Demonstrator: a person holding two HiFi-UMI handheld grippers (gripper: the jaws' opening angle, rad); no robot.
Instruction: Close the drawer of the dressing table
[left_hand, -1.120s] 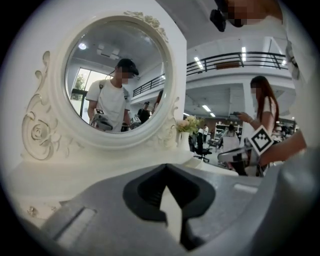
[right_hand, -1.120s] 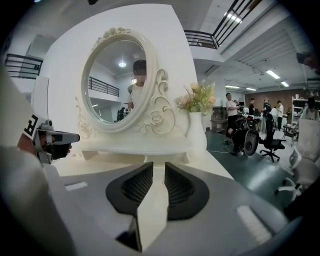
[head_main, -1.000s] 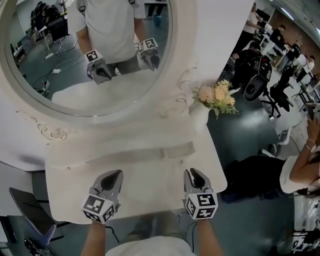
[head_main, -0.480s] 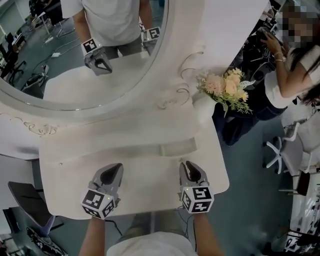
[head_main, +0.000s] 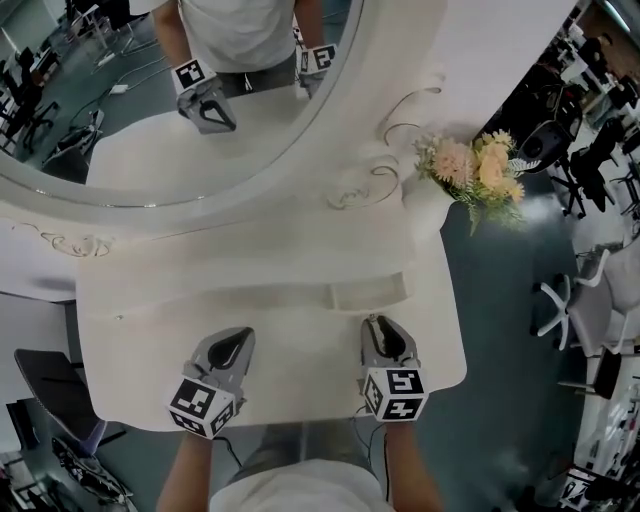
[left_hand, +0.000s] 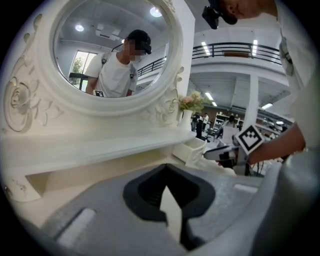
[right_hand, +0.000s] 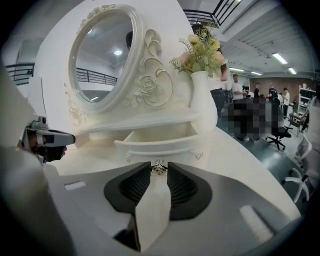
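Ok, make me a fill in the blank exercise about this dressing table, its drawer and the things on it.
1. The drawer of the dressing table stands ____.
2. The white vase holds ____.
3. In the head view, the vase stands at the table's ____ side.
4. At the back of the table stands an oval ____.
Missing words: open; flowers; right; mirror.
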